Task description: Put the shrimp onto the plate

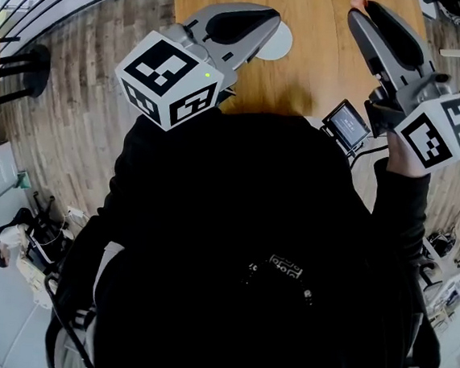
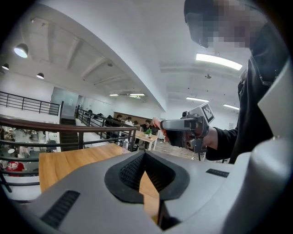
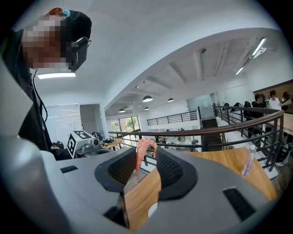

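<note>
**A:** While the right gripper (image 3: 147, 157) hangs in the air, what is between its jaws?

**B:** The shrimp (image 3: 143, 149). It is pinched at the jaw tips across its curved back, and one end droops along the pad. The jaws are closed on it but stand fairly wide.

**A:** And the left gripper (image 2: 144, 154)?

**B:** Its tips are together with nothing between them.

**A:** Positions, taken from the plate?

**B:** The plate (image 1: 280, 45) lies on the wooden table (image 1: 322, 67). In the head view the shrimp is to the right of the plate, apart from it and lifted off the wood. The left gripper's nose hangs over the plate's left side. The part of the plate that shows is bare.

**A:** Handling notes?

**B:** Judgement only: the shrimp is light, soft and probably slick. The thick mid-body is the right place to hold it, since the thin tail end would slip or tear. A moderate squeeze should do, because more would crush the flesh. It should be let go low over the plate so it doesn't bounce or slide off.
</note>
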### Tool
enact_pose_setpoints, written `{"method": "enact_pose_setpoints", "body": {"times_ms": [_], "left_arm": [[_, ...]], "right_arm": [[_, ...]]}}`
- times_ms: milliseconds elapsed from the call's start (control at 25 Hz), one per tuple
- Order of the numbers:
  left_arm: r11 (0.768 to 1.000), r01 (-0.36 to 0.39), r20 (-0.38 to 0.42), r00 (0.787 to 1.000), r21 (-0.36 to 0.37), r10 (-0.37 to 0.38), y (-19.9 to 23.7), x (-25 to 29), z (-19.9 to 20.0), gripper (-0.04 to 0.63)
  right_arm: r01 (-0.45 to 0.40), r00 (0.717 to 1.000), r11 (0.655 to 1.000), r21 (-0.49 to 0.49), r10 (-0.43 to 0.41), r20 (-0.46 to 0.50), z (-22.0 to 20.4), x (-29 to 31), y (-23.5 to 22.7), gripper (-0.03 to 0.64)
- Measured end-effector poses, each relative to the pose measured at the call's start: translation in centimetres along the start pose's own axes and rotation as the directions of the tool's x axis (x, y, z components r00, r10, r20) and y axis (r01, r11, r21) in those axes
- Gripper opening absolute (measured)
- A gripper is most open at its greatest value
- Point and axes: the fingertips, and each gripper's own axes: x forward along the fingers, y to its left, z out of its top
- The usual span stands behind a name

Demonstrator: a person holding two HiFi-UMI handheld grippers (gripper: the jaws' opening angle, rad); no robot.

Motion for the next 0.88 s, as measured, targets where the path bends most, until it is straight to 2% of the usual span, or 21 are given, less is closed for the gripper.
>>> {"method": "enact_pose_setpoints", "body": {"times_ms": [280, 600, 880], "left_arm": [[0.998, 0.06, -0.014, 0.998, -0.018, -0.06, -0.5, 1.3, -1.0, -0.002], [0.996, 0.086, -0.038, 0.995, -0.039, -0.088, -0.6, 1.4, -2.0, -0.002], [0.996, 0.03, -0.056, 0.998, -0.081, -0.035, -0.5, 1.7, -3.4, -0.002]], "right_arm": [[0.035, 0.999, 0.999, -0.006, -0.035, -0.014, -0.1, -0.5, -0.1, 0.149], [0.043, 0.998, 0.999, 0.031, -0.042, -0.036, -0.6, -0.4, -0.7, 0.15], [-0.003, 0.997, 0.999, 0.039, 0.006, -0.082, -1.8, 0.4, -1.4, 0.15]]}}
